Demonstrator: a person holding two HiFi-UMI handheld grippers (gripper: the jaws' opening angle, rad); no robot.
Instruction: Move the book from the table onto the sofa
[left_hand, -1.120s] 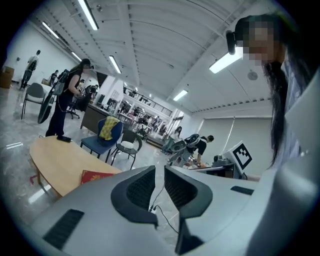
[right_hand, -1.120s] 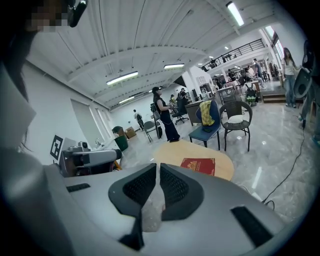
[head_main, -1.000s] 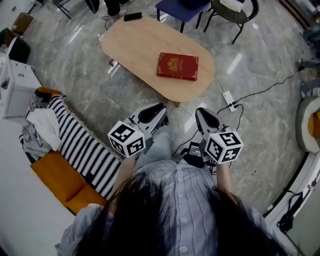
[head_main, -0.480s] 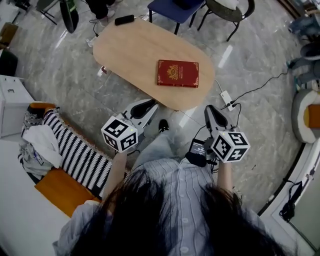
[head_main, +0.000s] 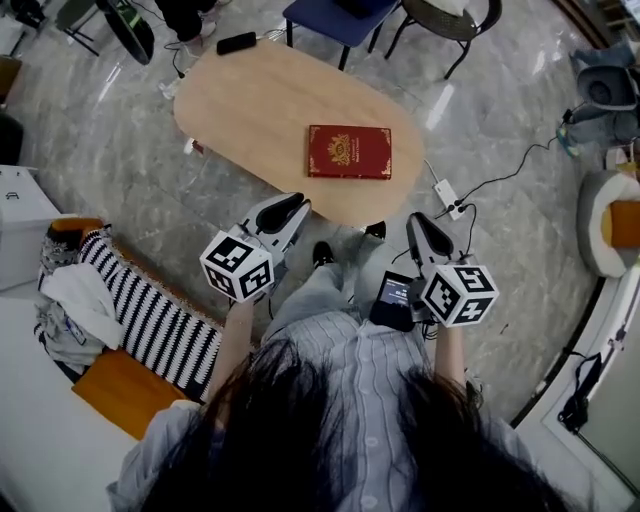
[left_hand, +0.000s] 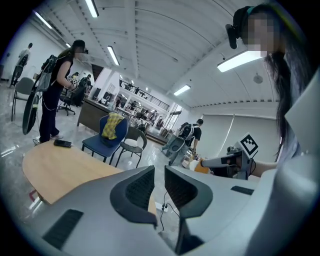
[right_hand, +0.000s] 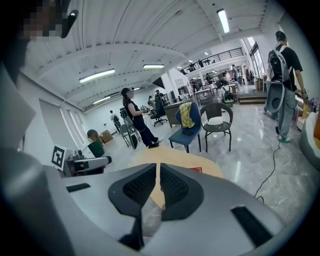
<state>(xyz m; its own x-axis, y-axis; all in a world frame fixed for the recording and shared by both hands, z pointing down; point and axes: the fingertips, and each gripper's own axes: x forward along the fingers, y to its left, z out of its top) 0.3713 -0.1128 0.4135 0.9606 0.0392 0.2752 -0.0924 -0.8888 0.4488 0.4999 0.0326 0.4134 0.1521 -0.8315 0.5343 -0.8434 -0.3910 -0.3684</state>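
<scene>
A red book (head_main: 349, 152) with a gold emblem lies flat on the near right part of the oval wooden table (head_main: 250, 105). Both grippers hover short of the table's near edge and hold nothing. My left gripper (head_main: 290, 203) is shut and points at the edge left of the book. My right gripper (head_main: 418, 222) is shut too, to the book's lower right. In the right gripper view, a red sliver of the book (right_hand: 196, 170) shows above the shut jaws (right_hand: 158, 170). The left gripper view has shut jaws (left_hand: 159, 175) and the tabletop (left_hand: 60, 167). The sofa (head_main: 125, 390) with orange cushions is at lower left.
A striped blanket (head_main: 150, 310) and a heap of clothes (head_main: 75, 300) lie on the sofa. A power strip (head_main: 447, 195) with cables lies on the floor right of the table. A blue chair (head_main: 335, 15) and a dark chair (head_main: 450, 15) stand behind the table. A person (left_hand: 57, 90) stands beyond it.
Both grippers have moved forward toward the table's near edge, and the view has shifted with them. The book lies where it was. Both jaws have stayed shut.
</scene>
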